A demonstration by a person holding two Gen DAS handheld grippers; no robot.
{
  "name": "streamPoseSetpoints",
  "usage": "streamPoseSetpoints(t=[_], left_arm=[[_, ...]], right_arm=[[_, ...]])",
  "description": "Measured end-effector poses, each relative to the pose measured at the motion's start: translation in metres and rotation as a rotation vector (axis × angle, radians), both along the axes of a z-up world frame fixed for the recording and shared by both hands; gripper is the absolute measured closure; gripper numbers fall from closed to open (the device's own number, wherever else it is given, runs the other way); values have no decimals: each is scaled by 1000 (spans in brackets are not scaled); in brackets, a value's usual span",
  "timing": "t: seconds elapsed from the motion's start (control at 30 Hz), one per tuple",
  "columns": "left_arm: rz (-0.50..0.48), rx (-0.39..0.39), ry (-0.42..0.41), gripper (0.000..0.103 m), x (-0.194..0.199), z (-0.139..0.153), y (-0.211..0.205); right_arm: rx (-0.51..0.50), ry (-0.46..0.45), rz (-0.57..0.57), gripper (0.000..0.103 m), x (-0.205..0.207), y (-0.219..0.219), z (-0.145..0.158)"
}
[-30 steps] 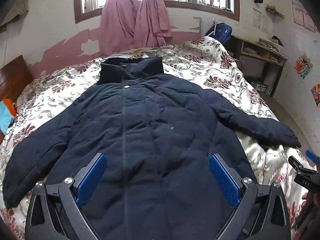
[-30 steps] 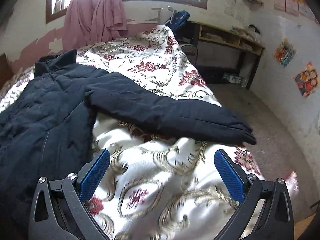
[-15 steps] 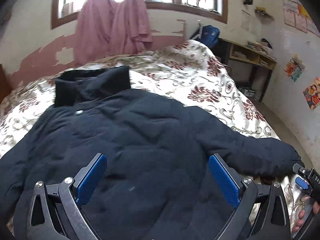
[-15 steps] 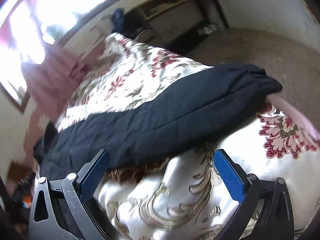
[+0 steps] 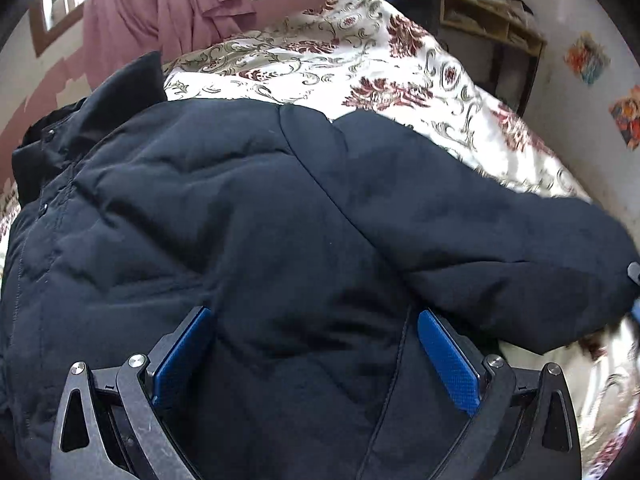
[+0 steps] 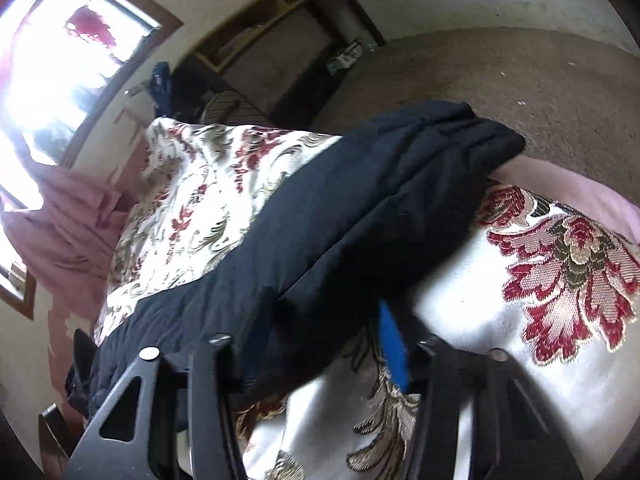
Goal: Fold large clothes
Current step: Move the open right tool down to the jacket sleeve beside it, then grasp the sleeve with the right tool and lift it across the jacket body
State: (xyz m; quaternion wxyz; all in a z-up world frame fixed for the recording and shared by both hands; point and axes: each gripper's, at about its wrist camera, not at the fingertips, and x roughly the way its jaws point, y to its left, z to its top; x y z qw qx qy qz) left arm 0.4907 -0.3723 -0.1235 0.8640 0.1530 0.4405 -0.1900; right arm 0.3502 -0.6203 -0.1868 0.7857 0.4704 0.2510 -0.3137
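Observation:
A large dark navy padded jacket (image 5: pixel 240 208) lies front up on the bed, collar at the far left. My left gripper (image 5: pixel 316 352) is open, its blue pads pressed low onto the jacket's body near the side seam. The jacket's right sleeve (image 6: pixel 360 216) stretches across the floral cover to the bed's edge, cuff at the far end. My right gripper (image 6: pixel 316 360) has its jaws narrowed around the sleeve, one blue pad (image 6: pixel 394 352) showing under the cloth. The sleeve also shows in the left wrist view (image 5: pixel 480 232).
The bed carries a white cover with red and gold flowers (image 6: pixel 560 264). Pink curtains (image 5: pixel 160 12) hang at the window behind. A wooden shelf desk (image 5: pixel 488 24) stands on the right, with brown floor (image 6: pixel 520 80) beyond the bed's edge.
My left gripper dropped down close onto the jacket's body. My right gripper moved in on the sleeve and its jaws closed around it.

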Motion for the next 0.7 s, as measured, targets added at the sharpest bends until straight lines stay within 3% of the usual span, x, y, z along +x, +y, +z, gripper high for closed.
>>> streamPoseSetpoints(t=[0.13,0.2,0.3,0.4,0.53,0.7], left_arm=[[-15,44,-18,0,-2,-9,-5],[-17,19,-8,0,-2,-5,-1],[-23,-42,20,0,-3,9,9],[-14,-93,24,0,-12,34,32],[4,-105,-4,0,-24,65,70],[98,-104,-22,0,-36,100,152]], right_arm=[[3,-23,-8,90,2,-6,-2],[-17,-41,-1,98,2,-7,4],[-78,-71,24,99,1,-3,25],[-191,-100,56,100,7,9,64],[-371,-127,122,100,16,41,123],[-601,-156,243,100,41,109,195]])
